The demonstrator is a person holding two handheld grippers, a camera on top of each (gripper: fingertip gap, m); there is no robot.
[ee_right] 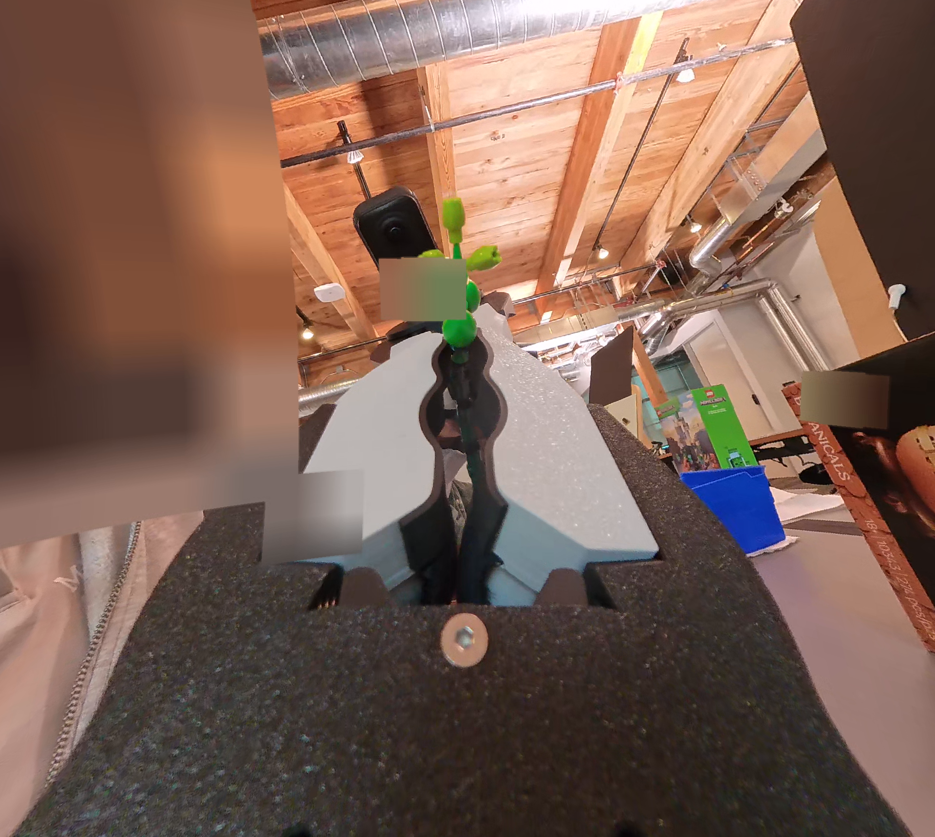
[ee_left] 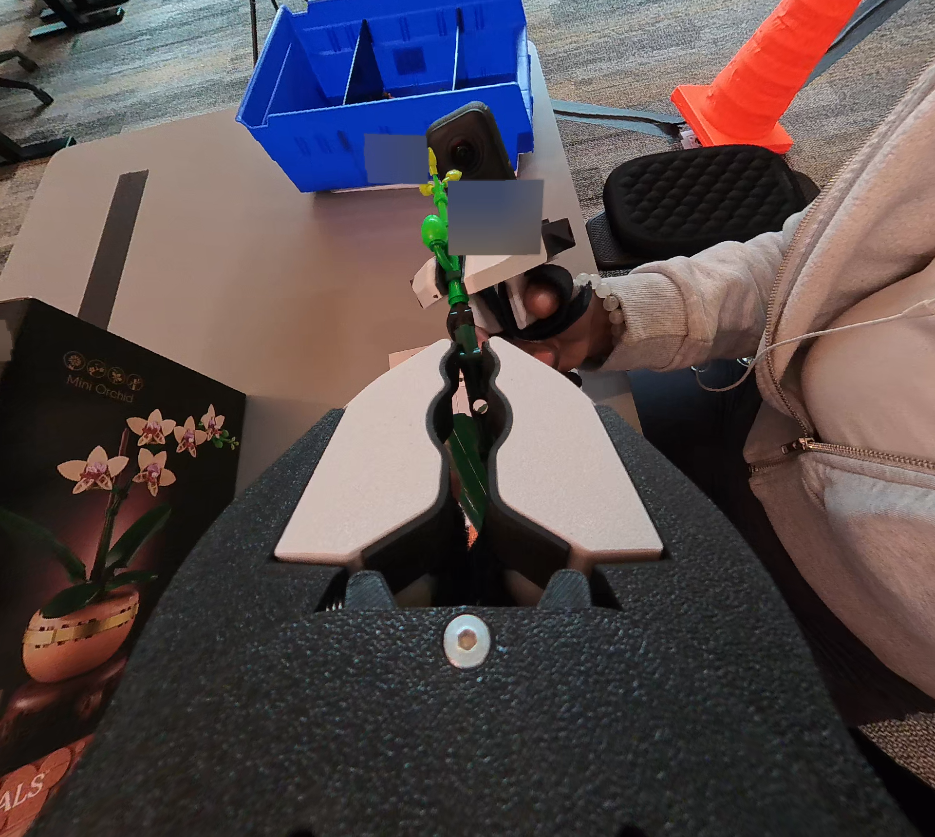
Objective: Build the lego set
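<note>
A green toy plant stem (ee_left: 458, 301) is being gripped at its dark lower part by the left gripper (ee_left: 470, 347), whose two white fingers (ee_left: 405, 433) are being closed narrowly around it, the tips almost meeting on the stem. Just ahead of the left gripper, higher up the same stem, the right gripper (ee_left: 445, 289) is being pressed in from the right, its white fingers being clamped on the brighter green section; it is being carried by a hand (ee_left: 571, 337) in a black strap, with a bead bracelet (ee_left: 607, 301) at the wrist and a light grey sleeve (ee_left: 708, 301) behind it. Beyond both grippers, pale green buds (ee_left: 436, 185) at the stem's top are being shown against a blue bin (ee_left: 384, 104) standing on the grey worktop (ee_left: 227, 256). To the left of the left gripper, a dark box with orchid pictures (ee_left: 111, 483) is being rested on the worktop. Far ahead and to the right, an orange cone (ee_left: 774, 53) is being seen on the carpet.

In the right wrist view, the right gripper (ee_right: 463, 349) is being tilted upward toward a wooden ceiling (ee_right: 506, 154), its fingers (ee_right: 551, 448) being closed narrowly on the stem (ee_right: 465, 413), with the green buds (ee_right: 460, 332) sticking out just past the tips. The left gripper's camera (ee_right: 389, 230) is being seen just beyond.
</note>
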